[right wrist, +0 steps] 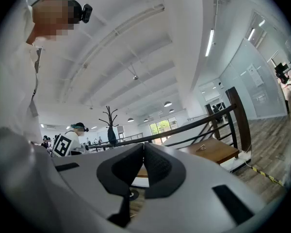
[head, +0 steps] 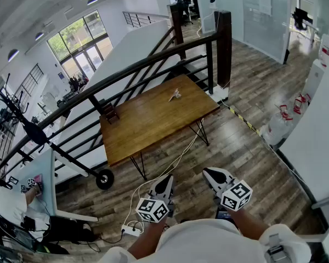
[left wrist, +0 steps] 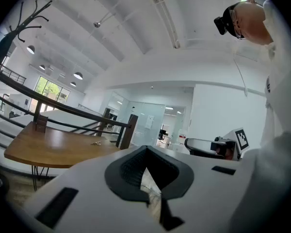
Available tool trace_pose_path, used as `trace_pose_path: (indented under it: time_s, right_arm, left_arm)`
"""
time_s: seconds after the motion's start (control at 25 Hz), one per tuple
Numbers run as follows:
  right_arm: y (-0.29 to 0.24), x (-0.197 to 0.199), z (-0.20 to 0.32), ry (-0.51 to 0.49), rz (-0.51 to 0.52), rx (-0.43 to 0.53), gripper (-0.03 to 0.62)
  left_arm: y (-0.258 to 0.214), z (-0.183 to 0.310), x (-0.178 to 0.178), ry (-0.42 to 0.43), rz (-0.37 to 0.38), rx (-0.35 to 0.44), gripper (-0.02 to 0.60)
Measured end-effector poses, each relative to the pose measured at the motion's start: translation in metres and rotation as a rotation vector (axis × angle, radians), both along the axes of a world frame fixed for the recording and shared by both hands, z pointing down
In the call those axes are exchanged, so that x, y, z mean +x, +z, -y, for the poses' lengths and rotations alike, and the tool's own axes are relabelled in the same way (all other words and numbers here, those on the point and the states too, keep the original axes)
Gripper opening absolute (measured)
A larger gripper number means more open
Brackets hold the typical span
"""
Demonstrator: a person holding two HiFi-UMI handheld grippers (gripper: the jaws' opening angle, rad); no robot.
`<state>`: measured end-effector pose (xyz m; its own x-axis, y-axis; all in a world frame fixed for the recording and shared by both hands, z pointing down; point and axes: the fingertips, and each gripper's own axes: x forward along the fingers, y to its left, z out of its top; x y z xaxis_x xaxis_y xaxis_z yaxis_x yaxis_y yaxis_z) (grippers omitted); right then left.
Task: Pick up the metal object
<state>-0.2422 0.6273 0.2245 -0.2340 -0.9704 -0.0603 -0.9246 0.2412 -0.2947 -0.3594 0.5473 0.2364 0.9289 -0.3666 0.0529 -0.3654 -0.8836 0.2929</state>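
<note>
The metal object [head: 175, 95] is a small pale piece that lies near the far right end of the wooden table [head: 153, 119]. It shows small and far off in the left gripper view [left wrist: 96, 143] and in the right gripper view [right wrist: 202, 148]. My left gripper [head: 166, 181] and right gripper [head: 208, 173] hover over the floor close to my body, well short of the table. Both point toward it. The left gripper [left wrist: 146, 148] has its jaw tips touching with nothing in them. My right gripper [right wrist: 144, 144] is shut and empty too.
A black stair railing [head: 153, 64] runs behind the table. A small dark wooden item [head: 111, 114] stands at the table's far left corner. A power strip [head: 132, 230] with a cable lies on the floor near my left gripper. White containers [head: 277, 127] stand at the right.
</note>
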Motion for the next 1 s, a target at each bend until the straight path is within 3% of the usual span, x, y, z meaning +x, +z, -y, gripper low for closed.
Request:
trace_pose_path:
  time_s: [0.48,1.0]
  right_arm:
    - [0.012,0.043,-0.034,-0.026,0.039,0.015,0.025]
    - [0.027,0.088,-0.029,-0.044,0.184,0.030,0.026]
  left_arm:
    - [0.015,-0.034,0.041,-0.007,-0.002,-0.043,0.012]
    - [0.048,-0.036,0.067,-0.048,0.042,-0.102,0.010]
